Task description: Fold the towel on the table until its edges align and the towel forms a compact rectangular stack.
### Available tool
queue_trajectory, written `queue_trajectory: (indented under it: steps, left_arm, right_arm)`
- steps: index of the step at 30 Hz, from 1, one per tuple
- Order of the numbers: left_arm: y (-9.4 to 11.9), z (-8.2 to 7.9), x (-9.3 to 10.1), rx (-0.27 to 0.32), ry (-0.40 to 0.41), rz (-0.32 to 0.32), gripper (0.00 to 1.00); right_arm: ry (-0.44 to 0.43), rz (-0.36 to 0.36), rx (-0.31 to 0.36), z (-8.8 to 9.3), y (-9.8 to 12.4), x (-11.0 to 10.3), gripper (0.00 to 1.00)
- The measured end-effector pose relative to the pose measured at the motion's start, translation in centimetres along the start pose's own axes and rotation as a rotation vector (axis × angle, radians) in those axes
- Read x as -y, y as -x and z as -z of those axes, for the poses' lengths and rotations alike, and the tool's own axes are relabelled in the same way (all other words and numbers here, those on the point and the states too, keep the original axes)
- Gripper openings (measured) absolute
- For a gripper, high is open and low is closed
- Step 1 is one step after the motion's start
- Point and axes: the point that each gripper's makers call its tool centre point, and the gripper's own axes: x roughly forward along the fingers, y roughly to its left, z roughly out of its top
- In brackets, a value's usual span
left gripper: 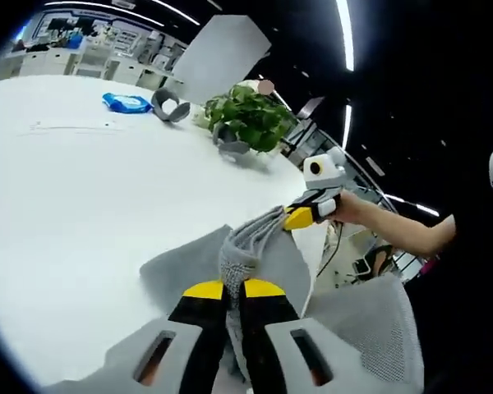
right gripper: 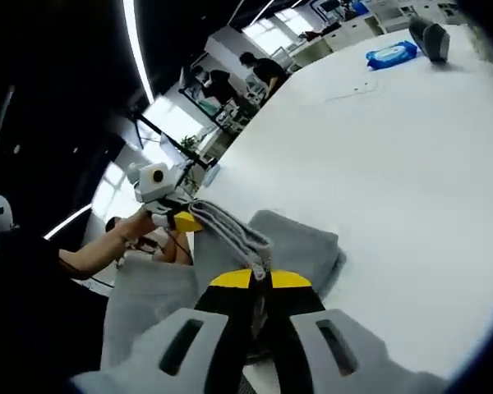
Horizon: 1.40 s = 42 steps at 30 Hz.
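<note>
both tongs clamped on towel [left gripper: 255, 246]: left gripper [left gripper: 233, 289] and right gripper [left gripper: 300, 217] pinch same raised edge, towel stretched between them, rest draping on table [left gripper: 82, 189] below

1. Both views are bright in the middle; the white table [left gripper: 82, 189] reflects so much light that its surface is nearly blown out and shows little texture.
2. Light comes from long ceiling strips [left gripper: 343, 33], seen as curved glowing lines against a dark ceiling; in the right gripper view a strip [right gripper: 134, 45] bends strongly too.
3. Windows [right gripper: 267, 33] at the back of the right gripper view are overexposed.
4. Shadows are soft and faint: a pale one lies under the towel [left gripper: 255, 246].
5. Fisheye distortion bows straight edges near the borders.
6. Far objects, like the plant [left gripper: 248, 117], look soft; the near jaws are slightly blurred.
</note>
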Motion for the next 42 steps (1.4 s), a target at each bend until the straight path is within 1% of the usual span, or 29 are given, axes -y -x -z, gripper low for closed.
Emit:
queue_trajectory:
  steps: [1, 2, 4, 8, 10, 12, 13, 14, 15, 17, 18, 19, 21, 22, 23, 24, 25, 26, 27, 28, 30, 31, 32, 33, 34, 35, 36, 37, 42]
  left_arm:
    - [-0.2, 0.1, -0.5, -0.004, -0.010, -0.027, 0.05]
    - [-0.6, 0.3, -1.2, -0.010, -0.045, -0.067, 0.05]
    - [-1.0, 0.7, -1.9, -0.030, -0.087, -0.122, 0.05]
    - [-1.7, 1.2, -2.8, -0.040, -0.221, -0.205, 0.06]
    - [-1.9, 1.1, -3.3, -0.033, -0.297, -0.253, 0.07]
    - [-2.1, 1.2, -4.1, -0.046, -0.433, -0.322, 0.11]
    - [-2.0, 1.0, -4.5, -0.048, -0.491, -0.364, 0.16]
    - [-1.9, 0.9, -5.0, -0.046, -0.538, -0.409, 0.24]
    - [-1.9, 0.9, -5.2, -0.049, -0.563, -0.434, 0.28]
    - [-1.9, 0.9, -4.8, -0.038, -0.533, -0.425, 0.28]
    - [-1.7, 0.6, -4.6, -0.026, -0.538, -0.433, 0.28]
    - [-1.3, 0.4, -4.4, -0.020, -0.541, -0.435, 0.28]
    - [-0.5, -0.1, -3.0, 0.000, -0.546, -0.405, 0.28]
    - [0.0, -0.2, -2.3, 0.001, -0.549, -0.401, 0.28]
    - [0.5, -0.4, -0.9, 0.009, -0.592, -0.371, 0.28]
    - [0.8, -0.4, 0.3, 0.015, -0.625, -0.342, 0.28]
    - [1.2, 0.2, 1.4, 0.001, -0.627, -0.318, 0.29]
    - [1.3, 0.9, 2.3, -0.024, -0.620, -0.290, 0.28]
    - [1.4, 2.0, 3.2, -0.058, -0.605, -0.271, 0.27]
    - [1.3, 2.5, 3.4, -0.065, -0.603, -0.271, 0.25]
    - [0.4, 4.5, 3.4, -0.110, -0.570, -0.244, 0.25]
    - [-0.1, 5.6, 3.1, -0.150, -0.559, -0.229, 0.28]
    - [-0.9, 7.6, 2.3, -0.224, -0.524, -0.220, 0.34]
    - [-1.5, 8.5, 1.6, -0.250, -0.531, -0.218, 0.34]
    - [-2.0, 8.3, 1.3, -0.220, -0.533, -0.223, 0.33]
    - [-2.1, 8.3, 1.1, -0.210, -0.535, -0.227, 0.32]
    - [-2.1, 7.8, 1.0, -0.188, -0.515, -0.224, 0.32]
    - [-1.9, 7.8, 1.1, -0.201, -0.485, -0.223, 0.32]
    - [-2.2, 8.0, 1.0, -0.203, -0.519, -0.231, 0.31]
  right_arm:
    - [-0.011, 0.026, 0.001, 0.0, -0.3, 0.5, 0.02]
    - [0.009, 0.060, 0.005, 0.0, -0.8, 1.1, 0.02]
    - [0.056, 0.103, 0.008, 0.0, -1.4, 1.9, 0.03]
    - [0.177, 0.205, 0.004, 0.3, -2.6, 3.3, 0.03]
    - [0.267, 0.263, -0.004, 0.5, -3.0, 4.0, 0.03]
    - [0.408, 0.355, -0.018, 0.3, -3.1, 4.8, 0.07]
    - [0.467, 0.391, -0.021, 0.2, -3.1, 5.1, 0.09]
    - [0.552, 0.417, -0.058, 0.6, -3.2, 5.1, 0.11]
    - [0.584, 0.443, -0.056, 0.4, -3.2, 5.1, 0.14]
    - [0.664, 0.487, -0.041, -0.2, -2.7, 4.8, 0.19]
    - [0.688, 0.506, -0.030, -0.6, -2.3, 4.4, 0.21]
    - [0.681, 0.506, -0.017, -0.7, -1.9, 3.9, 0.24]
    - [0.687, 0.442, 0.033, -1.0, -1.4, 1.7, 0.25]
    - [0.684, 0.436, 0.035, -0.8, -0.9, 1.0, 0.25]
    - [0.693, 0.436, 0.036, -0.6, -0.5, 0.4, 0.24]
    - [0.719, 0.389, 0.042, -0.2, -0.3, -1.4, 0.23]
    - [0.709, 0.369, 0.033, 0.4, -0.3, -2.1, 0.23]
    - [0.683, 0.331, 0.017, 1.5, -0.4, -3.3, 0.23]
    - [0.662, 0.307, 0.013, 2.2, -0.6, -4.0, 0.23]
    - [0.645, 0.284, 0.004, 3.0, -0.9, -4.4, 0.22]
    - [0.596, 0.266, -0.042, 5.2, -2.0, -4.4, 0.23]
    - [0.606, 0.267, -0.087, 6.3, -2.5, -3.9, 0.25]
    - [0.632, 0.319, -0.172, 7.8, -2.9, -2.1, 0.27]
    - [0.638, 0.322, -0.181, 8.2, -3.3, -1.6, 0.28]
    - [0.624, 0.307, -0.184, 8.7, -3.9, -1.3, 0.28]
    - [0.587, 0.305, -0.148, 8.3, -4.1, -1.2, 0.27]
    - [0.596, 0.314, -0.138, 8.1, -4.1, -1.0, 0.27]
    - [0.588, 0.312, -0.144, 7.9, -4.2, -1.0, 0.26]
    - [0.612, 0.330, -0.146, 8.1, -4.2, -1.0, 0.25]
